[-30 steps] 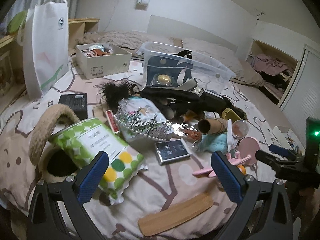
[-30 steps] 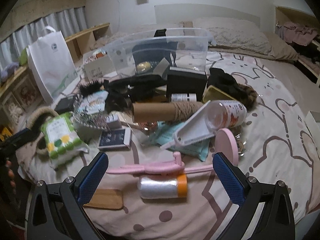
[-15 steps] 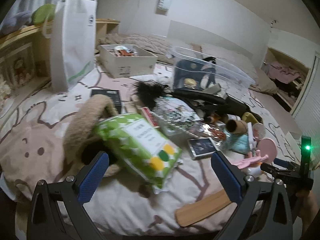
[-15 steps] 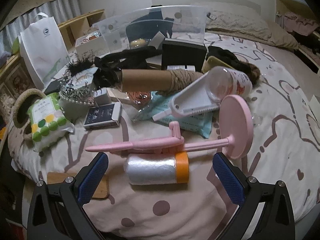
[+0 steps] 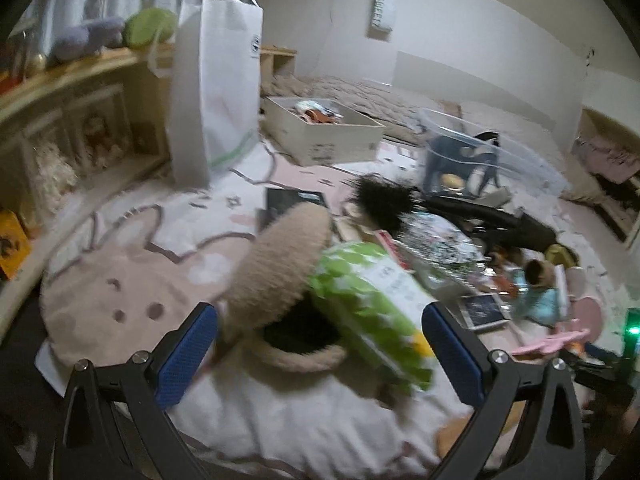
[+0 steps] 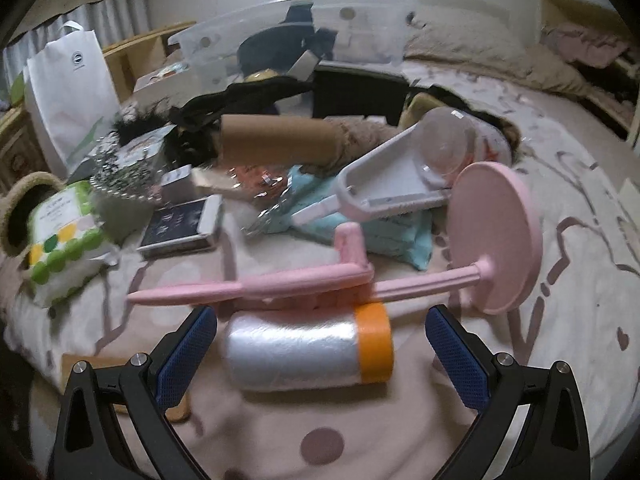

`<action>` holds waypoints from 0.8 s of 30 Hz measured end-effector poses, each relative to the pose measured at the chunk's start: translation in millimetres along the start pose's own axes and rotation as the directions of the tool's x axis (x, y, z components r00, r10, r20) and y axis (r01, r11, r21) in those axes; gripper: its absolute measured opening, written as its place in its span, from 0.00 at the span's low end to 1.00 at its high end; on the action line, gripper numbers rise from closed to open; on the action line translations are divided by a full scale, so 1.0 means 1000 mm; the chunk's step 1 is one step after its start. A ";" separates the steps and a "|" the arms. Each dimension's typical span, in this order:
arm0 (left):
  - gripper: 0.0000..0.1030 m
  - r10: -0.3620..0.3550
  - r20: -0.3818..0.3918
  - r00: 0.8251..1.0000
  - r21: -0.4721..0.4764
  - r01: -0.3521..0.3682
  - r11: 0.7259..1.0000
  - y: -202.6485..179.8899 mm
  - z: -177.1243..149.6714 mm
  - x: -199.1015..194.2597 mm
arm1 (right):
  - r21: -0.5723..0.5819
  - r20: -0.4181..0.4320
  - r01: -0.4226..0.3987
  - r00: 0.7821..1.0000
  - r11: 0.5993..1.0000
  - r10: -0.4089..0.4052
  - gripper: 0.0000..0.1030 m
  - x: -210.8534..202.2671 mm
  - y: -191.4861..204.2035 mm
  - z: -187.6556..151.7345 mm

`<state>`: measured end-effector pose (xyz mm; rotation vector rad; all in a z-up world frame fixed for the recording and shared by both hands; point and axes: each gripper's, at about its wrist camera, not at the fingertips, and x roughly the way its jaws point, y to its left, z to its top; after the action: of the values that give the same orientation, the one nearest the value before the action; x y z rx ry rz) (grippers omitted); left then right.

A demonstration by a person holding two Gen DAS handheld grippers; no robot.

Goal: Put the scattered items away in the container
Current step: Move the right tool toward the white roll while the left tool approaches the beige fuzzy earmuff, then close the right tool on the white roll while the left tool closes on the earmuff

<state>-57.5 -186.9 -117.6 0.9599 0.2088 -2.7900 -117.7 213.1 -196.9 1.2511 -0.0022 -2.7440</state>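
**A:** Bin (image 6: 360,28) first, since it's the biggest thing: clear plastic, far side of the bed (image 6: 580,240), already a few bits inside. All the clutter sits in front of it, well apart from both grippers.

**B:** What changed in the last second?

**A:** Left gripper (image 5: 320,354) swung left and closer, so the fuzzy tan basket (image 5: 280,264) and the green-dotted pack (image 5: 372,300) leaning on it now sit between its wide-open jaws, which hold nothing. Right gripper (image 6: 320,354) dropped toward the plastic roll (image 6: 308,350) with the orange end, also wide open and empty, the roll framed between its jaws.

**B:** So two pickups coming?

**A:** My guess, yeah. Nothing's grabbed yet.
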 end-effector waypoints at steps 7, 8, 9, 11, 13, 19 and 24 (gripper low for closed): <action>1.00 0.048 0.003 0.999 0.065 -0.048 0.997 0.007 0.004 0.009 | 0.035 -0.038 0.010 0.999 0.999 -0.008 1.00 0.011 -0.004 -0.002; 1.00 0.048 -0.002 0.999 0.063 -0.048 0.997 0.009 0.005 0.011 | 0.033 -0.047 0.013 0.999 0.999 -0.012 1.00 0.012 -0.002 -0.002; 1.00 0.049 -0.012 0.999 0.062 -0.048 0.997 0.010 0.007 0.012 | 0.023 -0.057 0.019 0.998 1.000 -0.018 1.00 0.013 -0.001 -0.002; 1.00 0.054 -0.026 0.998 0.069 -0.052 0.996 0.013 0.009 0.015 | -0.004 -0.061 0.028 0.998 1.000 -0.029 1.00 0.014 0.005 -0.002; 1.00 0.073 -0.011 0.997 0.085 -0.072 0.994 0.014 0.010 0.016 | -0.027 -0.067 0.035 0.997 0.999 -0.037 1.00 0.015 0.010 -0.003; 1.00 0.086 -0.041 0.995 0.104 -0.081 0.991 0.027 0.011 0.026 | -0.048 -0.059 0.087 0.994 0.995 -0.089 1.00 0.010 0.018 -0.008; 1.00 0.130 -0.069 0.989 0.155 -0.118 0.981 0.034 0.008 0.043 | -0.048 -0.084 0.063 0.994 0.997 -0.066 1.00 0.009 0.019 -0.008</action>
<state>-87.9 -226.6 -140.5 1.0785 -0.0517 -2.6869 -115.4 193.8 -207.6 1.3787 0.1104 -2.7248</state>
